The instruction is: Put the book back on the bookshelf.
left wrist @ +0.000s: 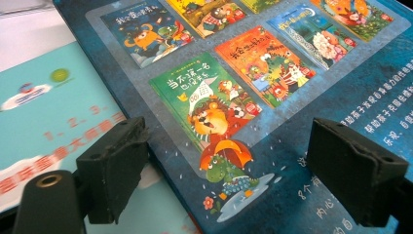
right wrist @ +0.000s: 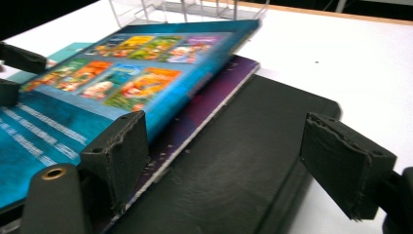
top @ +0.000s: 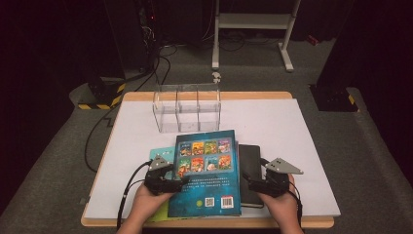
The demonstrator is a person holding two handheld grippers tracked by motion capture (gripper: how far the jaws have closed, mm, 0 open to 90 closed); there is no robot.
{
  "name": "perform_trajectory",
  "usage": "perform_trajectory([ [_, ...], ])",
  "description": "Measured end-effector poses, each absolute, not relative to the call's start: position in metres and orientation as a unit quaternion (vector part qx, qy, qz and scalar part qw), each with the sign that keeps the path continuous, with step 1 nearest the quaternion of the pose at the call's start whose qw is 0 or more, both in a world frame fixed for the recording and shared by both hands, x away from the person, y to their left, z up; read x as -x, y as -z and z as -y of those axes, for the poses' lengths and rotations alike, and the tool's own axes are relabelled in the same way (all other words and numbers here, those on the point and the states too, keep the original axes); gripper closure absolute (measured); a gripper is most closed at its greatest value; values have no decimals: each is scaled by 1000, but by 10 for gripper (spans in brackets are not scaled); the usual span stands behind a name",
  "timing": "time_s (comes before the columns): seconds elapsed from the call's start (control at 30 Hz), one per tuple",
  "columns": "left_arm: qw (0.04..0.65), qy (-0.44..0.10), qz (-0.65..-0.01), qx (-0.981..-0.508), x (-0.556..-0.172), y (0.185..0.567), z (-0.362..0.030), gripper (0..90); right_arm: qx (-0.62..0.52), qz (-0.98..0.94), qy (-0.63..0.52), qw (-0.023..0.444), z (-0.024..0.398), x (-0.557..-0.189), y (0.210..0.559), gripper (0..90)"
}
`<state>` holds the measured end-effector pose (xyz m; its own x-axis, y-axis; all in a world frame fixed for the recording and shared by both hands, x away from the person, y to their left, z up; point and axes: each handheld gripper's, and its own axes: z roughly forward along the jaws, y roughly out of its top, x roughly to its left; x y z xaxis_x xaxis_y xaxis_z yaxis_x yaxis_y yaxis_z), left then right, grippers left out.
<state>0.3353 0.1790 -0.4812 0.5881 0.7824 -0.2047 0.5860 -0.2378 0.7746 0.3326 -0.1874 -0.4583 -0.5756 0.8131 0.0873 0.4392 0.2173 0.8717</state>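
A clear acrylic organizer (top: 187, 111) with three compartments stood above frame centre, holding nothing visible. Four books lay stacked lower centre: a blue picture book (top: 207, 170) topmost, a purple one (right wrist: 204, 114), a teal one (left wrist: 44, 117), a black notebook (top: 251, 168). The left gripper (top: 182, 181) and right gripper (top: 247, 184) flanked the stack, jaws spread, gripping nothing.

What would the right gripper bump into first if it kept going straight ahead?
Probably the black notebook: the right gripper has open jaws pointing along its cover, beside the blue picture book. How high above it is unclear.
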Motion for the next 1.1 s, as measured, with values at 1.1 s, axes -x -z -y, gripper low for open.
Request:
perform_trajectory([
  [1.1,479,-91,-428,-761,-329,485,-170,283,-432,-773,-453,105,170,-345,464,149],
])
